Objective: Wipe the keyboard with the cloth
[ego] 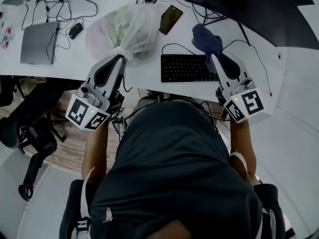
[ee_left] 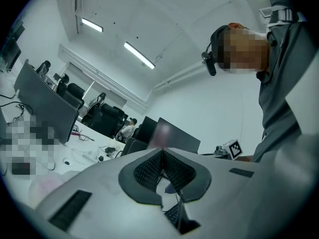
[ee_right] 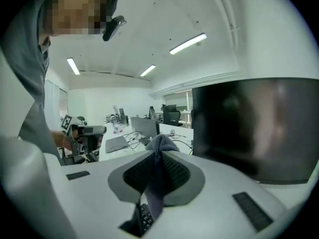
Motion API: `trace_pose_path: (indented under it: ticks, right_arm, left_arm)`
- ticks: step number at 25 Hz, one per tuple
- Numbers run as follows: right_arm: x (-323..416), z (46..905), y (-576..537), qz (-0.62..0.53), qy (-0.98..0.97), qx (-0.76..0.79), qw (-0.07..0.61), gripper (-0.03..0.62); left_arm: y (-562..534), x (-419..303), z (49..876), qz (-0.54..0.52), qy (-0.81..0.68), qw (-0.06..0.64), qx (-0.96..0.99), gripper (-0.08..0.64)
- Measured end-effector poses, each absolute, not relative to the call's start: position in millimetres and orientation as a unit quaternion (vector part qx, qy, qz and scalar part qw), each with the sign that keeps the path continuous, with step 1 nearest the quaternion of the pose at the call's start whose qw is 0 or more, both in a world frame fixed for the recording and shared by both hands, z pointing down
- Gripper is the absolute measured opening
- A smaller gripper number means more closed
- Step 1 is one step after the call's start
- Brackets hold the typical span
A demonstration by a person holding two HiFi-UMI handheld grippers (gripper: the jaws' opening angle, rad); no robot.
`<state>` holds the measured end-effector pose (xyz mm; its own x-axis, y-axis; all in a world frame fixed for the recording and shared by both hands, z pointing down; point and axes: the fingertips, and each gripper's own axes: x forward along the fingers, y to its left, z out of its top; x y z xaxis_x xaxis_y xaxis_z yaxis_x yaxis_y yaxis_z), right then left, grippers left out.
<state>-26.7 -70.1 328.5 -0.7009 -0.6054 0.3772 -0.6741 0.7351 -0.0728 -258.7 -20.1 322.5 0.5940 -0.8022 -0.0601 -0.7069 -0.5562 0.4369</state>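
A black keyboard [ego: 187, 67] lies on the white desk [ego: 70, 66] just in front of the person. My right gripper [ego: 212, 57] is raised above the keyboard's right end and is shut on a dark blue cloth [ego: 206, 40], which bunches up past the fingertips. In the right gripper view the cloth [ee_right: 154, 183] runs pinched between the pads, with keyboard keys [ee_right: 145, 218] showing below. My left gripper [ego: 120, 59] hovers left of the keyboard beside a plastic bag, its pads meeting at the tip [ee_left: 162, 149] with nothing between them.
A clear plastic bag [ego: 122, 31] with greenish contents sits left of the keyboard. A phone [ego: 170, 19] lies behind it, and a closed laptop [ego: 37, 41] and cables to the far left. A dark monitor [ego: 249, 9] stands at the back right. An office chair [ego: 30, 128] is at the left.
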Motion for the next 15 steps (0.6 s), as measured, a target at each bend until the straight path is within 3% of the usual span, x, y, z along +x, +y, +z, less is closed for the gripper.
trace_pose_path:
  ticks: [15]
  right_arm:
    - [77, 282, -61, 0.074, -0.906, 0.395, 0.131, 0.041]
  left_arm:
    - [3, -168, 303, -0.114, -0.42, 0.189, 0.881, 0.003]
